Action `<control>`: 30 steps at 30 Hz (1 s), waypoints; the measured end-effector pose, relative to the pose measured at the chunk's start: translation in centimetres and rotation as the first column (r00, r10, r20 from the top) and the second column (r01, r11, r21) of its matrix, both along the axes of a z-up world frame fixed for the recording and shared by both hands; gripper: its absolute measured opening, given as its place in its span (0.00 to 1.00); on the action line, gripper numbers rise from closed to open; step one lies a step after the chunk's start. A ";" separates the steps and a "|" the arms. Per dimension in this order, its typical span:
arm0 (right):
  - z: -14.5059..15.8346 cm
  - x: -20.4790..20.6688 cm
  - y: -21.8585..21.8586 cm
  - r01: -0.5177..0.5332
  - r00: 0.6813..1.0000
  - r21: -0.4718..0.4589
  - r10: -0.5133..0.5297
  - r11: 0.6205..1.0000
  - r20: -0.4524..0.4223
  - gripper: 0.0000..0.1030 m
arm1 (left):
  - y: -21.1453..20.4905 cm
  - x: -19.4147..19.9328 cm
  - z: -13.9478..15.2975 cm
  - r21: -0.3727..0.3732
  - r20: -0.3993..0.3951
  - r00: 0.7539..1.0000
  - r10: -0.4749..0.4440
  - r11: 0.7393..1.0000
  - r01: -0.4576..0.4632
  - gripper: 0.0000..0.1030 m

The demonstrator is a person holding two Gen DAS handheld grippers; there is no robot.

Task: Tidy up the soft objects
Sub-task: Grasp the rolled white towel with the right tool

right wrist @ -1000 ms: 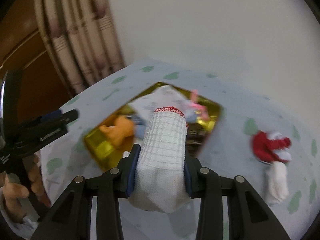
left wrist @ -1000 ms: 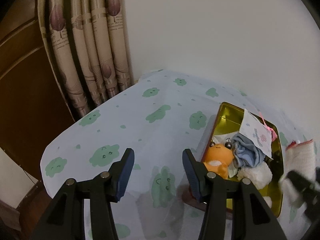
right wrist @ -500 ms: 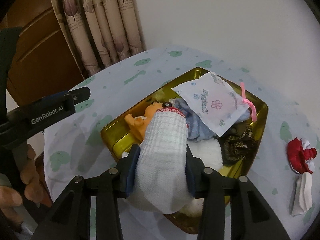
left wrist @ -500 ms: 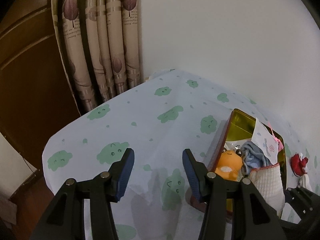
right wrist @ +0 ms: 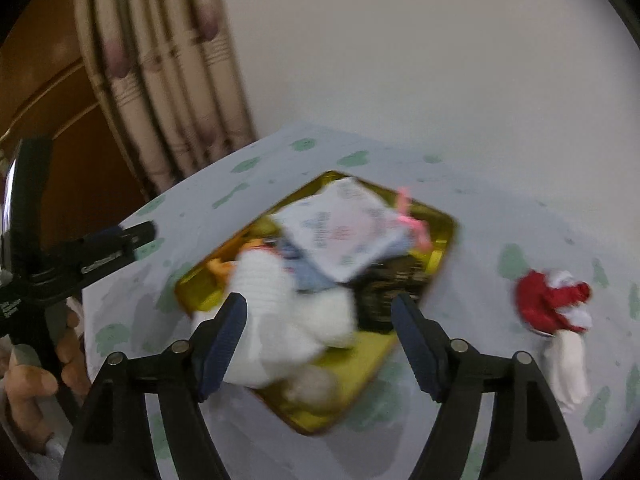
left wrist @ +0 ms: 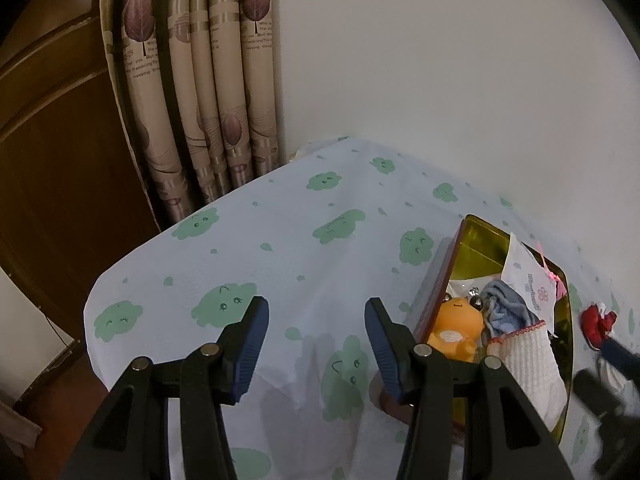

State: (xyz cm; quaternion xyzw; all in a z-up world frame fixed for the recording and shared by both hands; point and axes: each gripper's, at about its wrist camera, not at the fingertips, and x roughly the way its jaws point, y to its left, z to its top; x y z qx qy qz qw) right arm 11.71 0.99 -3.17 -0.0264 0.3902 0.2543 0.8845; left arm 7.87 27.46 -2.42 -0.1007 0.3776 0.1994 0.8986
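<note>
Lying in one gold tin (right wrist: 404, 354) on the bench (left wrist: 280, 248), one white sock (right wrist: 280, 320) sits between the right gripper's (right wrist: 318, 338) just-opened jaws; left gripper (left wrist: 316, 340) wide, empty.

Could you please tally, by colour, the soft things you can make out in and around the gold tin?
White: 3, the ribbed knit sock, the printed flat sachet, the fluffy pom-pom
Orange: 1, the plush toy
Blue: 1, the crumpled cloth
Dark brown: 1, the patterned fabric
Red and white: 1, the bundle outside the tin
Total: 7
</note>
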 end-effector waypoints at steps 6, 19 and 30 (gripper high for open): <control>0.0 0.8 -6.6 0.176 0.984 -0.031 -0.175 0.984 0.020 0.78 | -0.1 -0.1 0.0 0.004 -0.001 1.000 -0.001 1.000 0.001 0.50; -6.2 4.0 -18.6 0.469 0.873 -0.163 -0.484 0.868 -0.065 0.82 | -1.1 -0.2 0.3 0.057 0.006 1.000 -0.010 0.998 0.010 0.50; -9.9 5.9 -19.8 0.464 0.867 -0.162 -0.484 0.871 -0.117 0.79 | -1.1 -0.2 0.3 0.088 0.022 1.000 0.016 0.996 -0.017 0.50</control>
